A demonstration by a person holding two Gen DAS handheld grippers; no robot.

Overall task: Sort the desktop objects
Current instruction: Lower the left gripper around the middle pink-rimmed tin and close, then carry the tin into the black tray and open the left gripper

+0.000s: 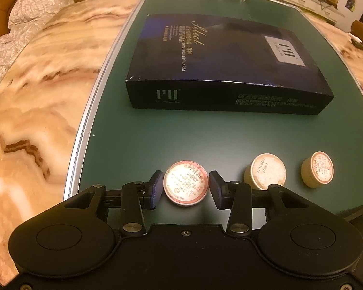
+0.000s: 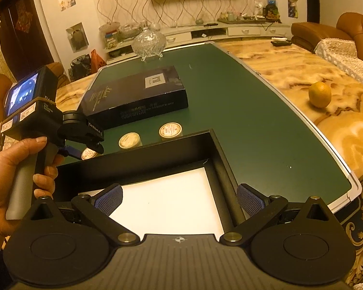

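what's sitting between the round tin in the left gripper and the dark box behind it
Nothing: bare green mat runs from tin to box, seen in the left wrist view.

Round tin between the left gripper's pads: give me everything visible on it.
The round tin is a small, low container, upright on the green mat, leftmost of three in a row. Its pale, worn lid has a red rim and red printed text. The left gripper is shut on it, its blue pads pressing opposite sides. Nothing else touches it.

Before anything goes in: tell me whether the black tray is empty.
Apparently empty: the black tray shows only bare white floor; its near part is hidden behind the right gripper.
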